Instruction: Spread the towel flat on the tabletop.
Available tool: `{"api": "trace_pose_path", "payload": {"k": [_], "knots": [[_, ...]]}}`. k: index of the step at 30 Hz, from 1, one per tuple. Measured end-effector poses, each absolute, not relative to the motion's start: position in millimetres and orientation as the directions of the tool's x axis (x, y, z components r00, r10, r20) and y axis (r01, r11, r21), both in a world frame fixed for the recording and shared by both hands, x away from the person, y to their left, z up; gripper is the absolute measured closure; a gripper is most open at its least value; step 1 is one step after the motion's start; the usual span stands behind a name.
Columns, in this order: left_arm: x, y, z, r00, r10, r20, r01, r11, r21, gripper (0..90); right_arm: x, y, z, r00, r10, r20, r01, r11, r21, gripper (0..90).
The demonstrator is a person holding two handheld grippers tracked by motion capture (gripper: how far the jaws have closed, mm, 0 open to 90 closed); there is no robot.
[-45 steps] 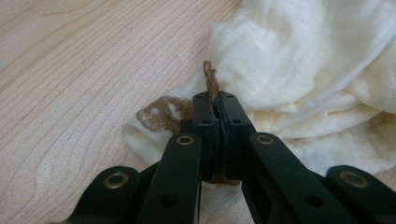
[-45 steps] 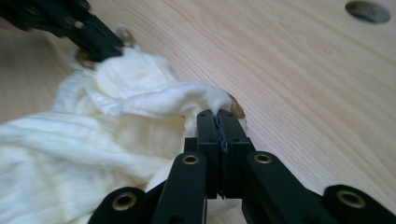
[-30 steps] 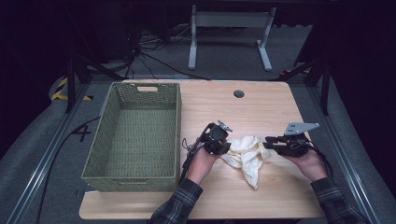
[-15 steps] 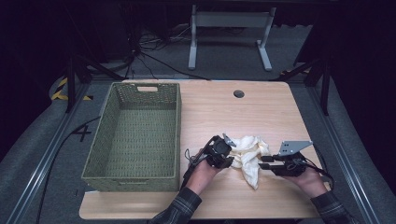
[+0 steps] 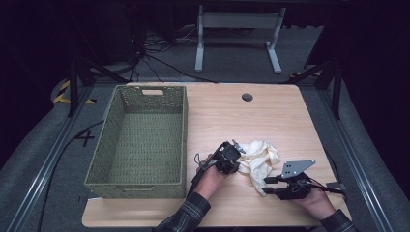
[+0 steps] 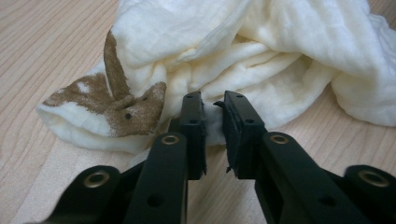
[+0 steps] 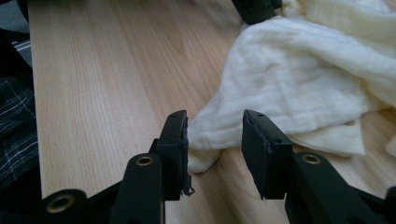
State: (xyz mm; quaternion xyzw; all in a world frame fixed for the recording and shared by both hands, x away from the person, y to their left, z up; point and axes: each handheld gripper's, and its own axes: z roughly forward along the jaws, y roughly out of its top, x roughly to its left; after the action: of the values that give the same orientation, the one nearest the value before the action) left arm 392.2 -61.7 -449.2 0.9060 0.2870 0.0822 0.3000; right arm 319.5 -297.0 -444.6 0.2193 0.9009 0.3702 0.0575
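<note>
A crumpled cream cloth (image 5: pixel 258 154) lies on the wooden table (image 5: pixel 232 116), right of the basket. In the left gripper view the cloth (image 6: pixel 280 56) shows a brown deer print (image 6: pixel 126 109). My left gripper (image 5: pixel 236 160) is at the cloth's left edge, and its jaws (image 6: pixel 212 105) are shut on a small fold. My right gripper (image 5: pixel 267 186) is low at the cloth's near corner. It stands open (image 7: pixel 214 123), with the cloth's (image 7: pixel 303 79) corner tip lying between the jaws, apart from both pads.
A green woven basket (image 5: pixel 183 140) with nothing in it stands on the table's left side. A round cable hole (image 5: pixel 247 97) sits at the far middle. The table's near edge is close behind both hands. A plaid sleeve (image 7: pixel 16 126) is at the left.
Both grippers have come toward the table's near edge. The right one dropped lower and moved left to the cloth's near corner. The left gripper stayed at the cloth's left edge.
</note>
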Motion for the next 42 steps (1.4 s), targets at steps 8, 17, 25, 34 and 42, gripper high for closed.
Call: {"api": "trace_pose_path", "payload": {"k": [8,17,25,34,42], "knots": [[390,-65,-448,0.824,0.567,0.01,0.46,-0.679,0.573,83.8,313,-283,-443,-0.909,0.417,0.028,0.32,0.65,0.69,59.4],[392,-64,-448,0.818,0.575,-0.009,0.473,-0.665,0.578,84.5,315,-278,-452,-0.916,0.402,0.015,0.313,0.69,0.652,82.6],[393,-61,-445,0.811,0.576,-0.099,0.518,-0.631,0.578,87.0,319,-292,-442,-0.904,0.428,0.014,0.329,0.672,0.663,86.8],[383,-47,-426,0.803,0.582,-0.132,0.529,-0.593,0.606,87.1,332,-338,-424,-0.835,0.55,0.014,0.389,0.572,0.722,87.2],[364,-44,-412,0.811,0.572,-0.123,0.511,-0.591,0.625,87.1,338,-365,-420,-0.783,0.622,0.001,0.429,0.538,0.725,87.4]]}}
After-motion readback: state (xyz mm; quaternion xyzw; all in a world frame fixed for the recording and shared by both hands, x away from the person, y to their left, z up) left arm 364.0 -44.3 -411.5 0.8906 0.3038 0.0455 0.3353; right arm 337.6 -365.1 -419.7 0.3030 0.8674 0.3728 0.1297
